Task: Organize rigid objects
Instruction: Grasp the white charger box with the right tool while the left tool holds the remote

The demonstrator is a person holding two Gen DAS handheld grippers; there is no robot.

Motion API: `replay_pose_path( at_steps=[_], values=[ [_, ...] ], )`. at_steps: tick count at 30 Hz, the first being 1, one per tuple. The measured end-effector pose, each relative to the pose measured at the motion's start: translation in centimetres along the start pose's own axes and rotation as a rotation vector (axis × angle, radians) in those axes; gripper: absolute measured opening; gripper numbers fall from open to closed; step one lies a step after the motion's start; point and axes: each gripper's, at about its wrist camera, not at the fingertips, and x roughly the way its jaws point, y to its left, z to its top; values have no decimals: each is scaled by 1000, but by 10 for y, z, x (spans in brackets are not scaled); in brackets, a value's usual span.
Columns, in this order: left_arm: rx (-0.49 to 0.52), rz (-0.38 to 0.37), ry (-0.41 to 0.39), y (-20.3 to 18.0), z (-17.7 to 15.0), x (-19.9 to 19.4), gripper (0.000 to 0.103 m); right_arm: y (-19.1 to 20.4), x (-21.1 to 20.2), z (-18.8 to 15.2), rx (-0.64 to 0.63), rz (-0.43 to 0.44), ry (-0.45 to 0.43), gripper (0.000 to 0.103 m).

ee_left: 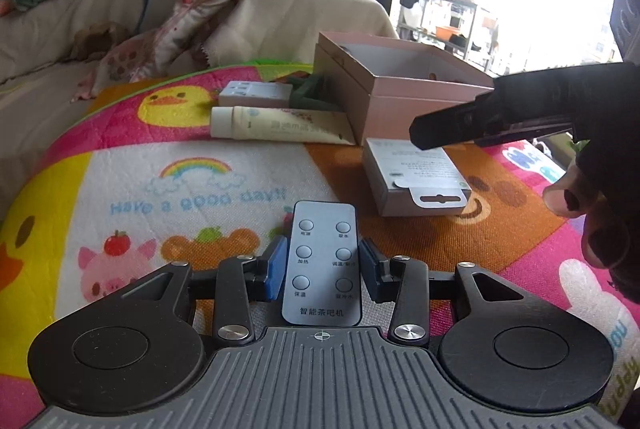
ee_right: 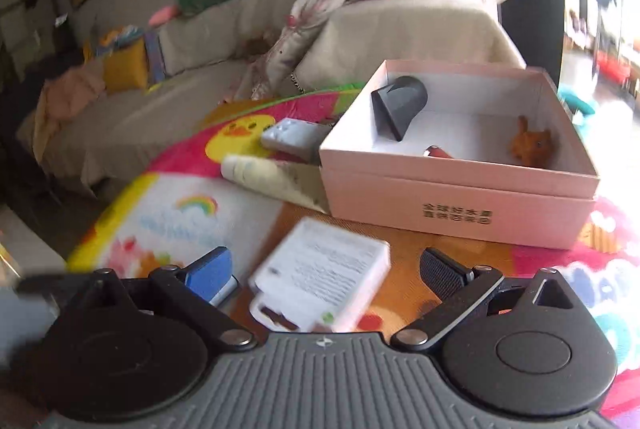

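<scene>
left gripper [ee_left: 323, 269] jaws clamped on grey remote [ee_left: 321, 265], lifted over play mat [ee_left: 160, 189], likely headed for pink box [ee_right: 456, 205]; right gripper [ee_right: 326, 269] jaws spread, nothing gripped, white carton [ee_right: 320, 277] blurry beneath, probably next

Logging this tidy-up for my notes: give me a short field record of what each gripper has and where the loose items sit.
left gripper: jaws shut on grey six-button remote
right gripper: jaws open, above white printed carton
pink open-top box: holds dark grey curved part, orange toy, small red item
cream tube: on cartoon mat, beside box
</scene>
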Motion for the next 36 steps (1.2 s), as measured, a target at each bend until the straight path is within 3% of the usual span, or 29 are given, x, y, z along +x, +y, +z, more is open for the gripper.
replay_pose_path(
  at_steps=[4,9,16,24,29,34,36],
  values=[
    [-19,-6,-8,2,0,0,44,-15,7,4,103,36,82,101],
    [-44,-21,-15,6,-1,0,44,-27,16,-5,165,8,186,101],
    [-65,-34,-21,9,-2,-1,44,-24,24,6,189,24,214,101],
    [-77,-41,-23,11,-2,-1,44,22,44,13,-91,-231,121,101],
    [-72,-35,-23,10,-2,-1,44,24,23,2,-214,-428,-9,100],
    [-70,-33,-23,10,-2,-1,44,1,6,5,-50,-214,60,100],
    [-63,-28,-22,9,-2,-1,44,3,13,6,-4,-180,86,100]
  ],
)
